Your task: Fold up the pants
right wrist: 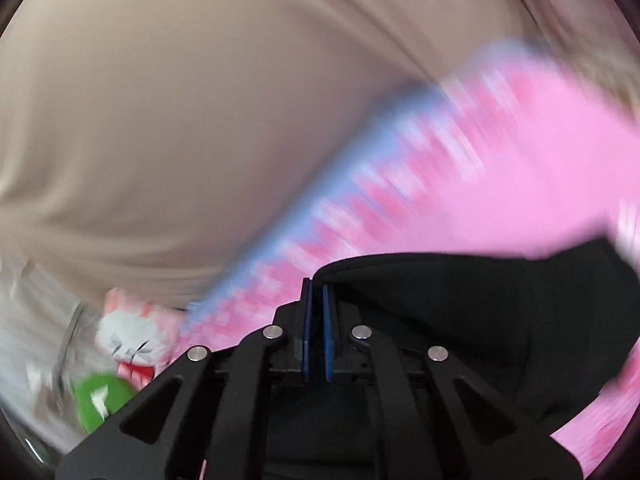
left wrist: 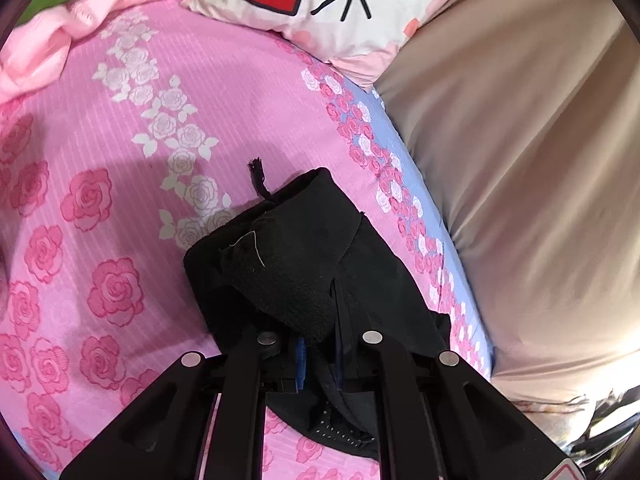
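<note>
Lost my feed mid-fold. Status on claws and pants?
Left claw shut on black pants. Right claw shut, pants edge beside it, grip unclear through blur. Pillow at bedhead, clear of the fold.

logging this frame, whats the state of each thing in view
black pants: bunched, partly folded on the bedsheet
left gripper: shut on the pants
right gripper: shut on a pants edge
rose-print bedsheet: spread flat
cartoon pillow: lying at the bed's far end
beige curtain: hanging beside the bed
</note>
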`<state>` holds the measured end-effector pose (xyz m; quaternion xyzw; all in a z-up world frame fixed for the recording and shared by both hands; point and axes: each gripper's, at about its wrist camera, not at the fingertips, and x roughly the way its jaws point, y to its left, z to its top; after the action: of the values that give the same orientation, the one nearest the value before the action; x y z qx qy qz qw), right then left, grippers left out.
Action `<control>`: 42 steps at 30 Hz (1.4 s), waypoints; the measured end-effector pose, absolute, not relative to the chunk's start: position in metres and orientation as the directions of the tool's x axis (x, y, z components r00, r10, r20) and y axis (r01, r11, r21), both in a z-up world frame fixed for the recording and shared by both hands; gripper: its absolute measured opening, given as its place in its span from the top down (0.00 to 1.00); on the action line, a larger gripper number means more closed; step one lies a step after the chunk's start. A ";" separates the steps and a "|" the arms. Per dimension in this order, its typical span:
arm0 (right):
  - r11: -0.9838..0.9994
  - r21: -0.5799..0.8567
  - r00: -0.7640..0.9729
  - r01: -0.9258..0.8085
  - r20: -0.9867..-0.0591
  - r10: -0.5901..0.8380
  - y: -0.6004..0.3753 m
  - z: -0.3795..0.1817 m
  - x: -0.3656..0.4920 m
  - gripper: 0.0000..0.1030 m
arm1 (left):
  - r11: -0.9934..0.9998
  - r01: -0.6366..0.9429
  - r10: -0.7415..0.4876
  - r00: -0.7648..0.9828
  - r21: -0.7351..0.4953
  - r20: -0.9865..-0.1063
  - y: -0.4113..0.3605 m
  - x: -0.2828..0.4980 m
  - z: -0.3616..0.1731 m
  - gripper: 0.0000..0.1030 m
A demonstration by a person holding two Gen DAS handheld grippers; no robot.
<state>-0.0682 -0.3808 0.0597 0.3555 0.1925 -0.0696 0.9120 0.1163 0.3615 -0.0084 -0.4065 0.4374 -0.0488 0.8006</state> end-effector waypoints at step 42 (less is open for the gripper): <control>0.829 0.275 0.774 0.487 -0.575 -0.265 -0.343 0.044 -0.145 0.74 | 0.852 -0.213 -0.211 0.696 -0.478 -0.687 0.320 0.041 0.051 0.91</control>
<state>-0.1448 -0.3434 0.0440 0.2089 0.2664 -0.2046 0.9184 0.0409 0.3200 0.0512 -0.2719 0.3902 0.0004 0.8797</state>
